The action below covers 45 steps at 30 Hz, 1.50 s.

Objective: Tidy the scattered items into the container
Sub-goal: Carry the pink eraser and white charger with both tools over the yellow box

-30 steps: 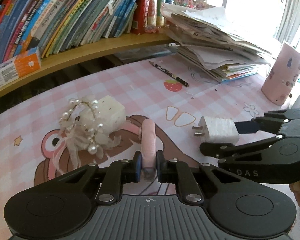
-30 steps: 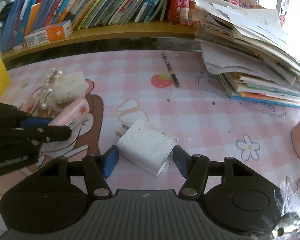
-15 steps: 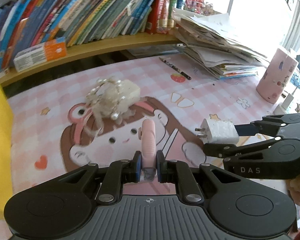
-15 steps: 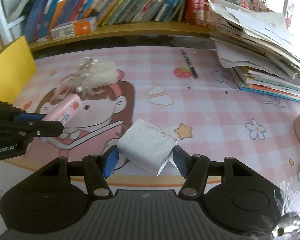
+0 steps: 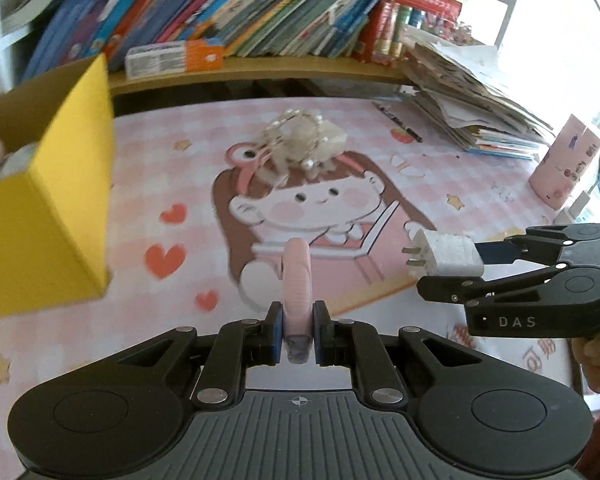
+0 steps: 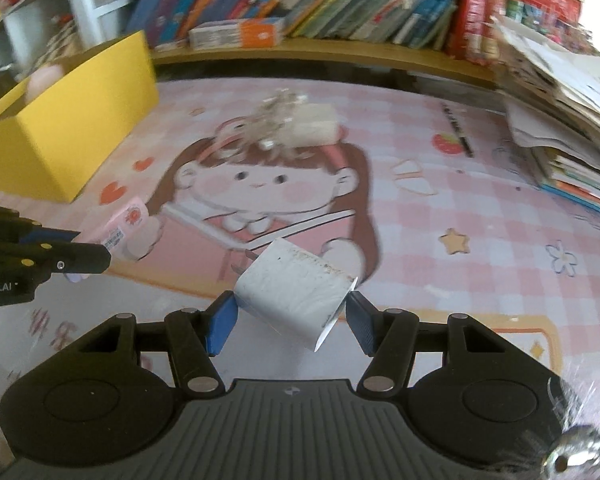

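Two hand-held grippers carry items above a desk covered by a pink checked cartoon mat (image 5: 440, 152), each with a load between its fingers. The left gripper (image 5: 296, 330) is clamped on a slim pink plastic case with a printed label (image 5: 296, 276), held on edge and pointing forward. The right gripper (image 6: 288, 316) grips a white square wall charger with metal prongs (image 6: 296, 290) across its body, prongs aimed towards the mat's far side; both loads appear to hang clear of the surface.

The open yellow cardboard box (image 5: 56, 216) stands at the mat's left edge, near the far left corner, with some pale things already inside that are too blurred to name. A white pearl-and-lace hair tie (image 5: 296, 144) rests against a pale block in the middle of the mat, towards the far edge below the wooden bookshelf (image 5: 260, 68), and a black pencil (image 6: 456, 132) lies near the paper stack at the far right.

The step in hand reads as the carry to the box. Next, each load needs to travel left and over the box's rim before its fingers part, the left gripper being nearer
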Available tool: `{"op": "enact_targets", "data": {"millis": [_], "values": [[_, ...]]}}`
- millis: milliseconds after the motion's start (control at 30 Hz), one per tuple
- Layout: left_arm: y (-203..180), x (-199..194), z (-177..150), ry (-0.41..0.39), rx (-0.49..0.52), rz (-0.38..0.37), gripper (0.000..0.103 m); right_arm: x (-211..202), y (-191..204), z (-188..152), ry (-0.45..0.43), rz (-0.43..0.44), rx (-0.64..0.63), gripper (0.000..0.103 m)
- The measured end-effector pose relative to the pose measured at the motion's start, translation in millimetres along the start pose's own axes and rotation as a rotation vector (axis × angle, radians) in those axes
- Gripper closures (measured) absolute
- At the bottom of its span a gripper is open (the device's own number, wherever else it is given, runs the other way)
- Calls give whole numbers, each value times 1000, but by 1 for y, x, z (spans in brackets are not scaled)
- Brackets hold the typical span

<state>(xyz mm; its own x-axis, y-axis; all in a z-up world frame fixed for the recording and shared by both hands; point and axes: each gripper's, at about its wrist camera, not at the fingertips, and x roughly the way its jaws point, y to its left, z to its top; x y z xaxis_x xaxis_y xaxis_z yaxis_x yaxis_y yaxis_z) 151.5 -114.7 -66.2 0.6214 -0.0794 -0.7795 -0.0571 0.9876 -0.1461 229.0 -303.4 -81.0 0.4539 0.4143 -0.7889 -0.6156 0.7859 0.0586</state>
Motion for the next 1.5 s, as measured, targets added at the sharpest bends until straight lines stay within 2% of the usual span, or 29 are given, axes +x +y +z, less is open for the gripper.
{"op": "enact_targets", "data": {"millis": [233,500,833,1067,1500], "values": [[14,-18,-24,22,-51,26,90,0,29,-9,27,55,-87,45],[31,-30,-45,36,-99,45,90,1,51,-16,49,78,-136,45],[59,-47,-54,5,-116,29,90,-2,82,-14,47,53,-149,45],[95,-64,-57,-14,-125,6,90,-5,118,-10,41,19,-142,45],[156,-94,-66,-36,-70,-32,90,-9,189,-7,31,-32,-102,45]]}}
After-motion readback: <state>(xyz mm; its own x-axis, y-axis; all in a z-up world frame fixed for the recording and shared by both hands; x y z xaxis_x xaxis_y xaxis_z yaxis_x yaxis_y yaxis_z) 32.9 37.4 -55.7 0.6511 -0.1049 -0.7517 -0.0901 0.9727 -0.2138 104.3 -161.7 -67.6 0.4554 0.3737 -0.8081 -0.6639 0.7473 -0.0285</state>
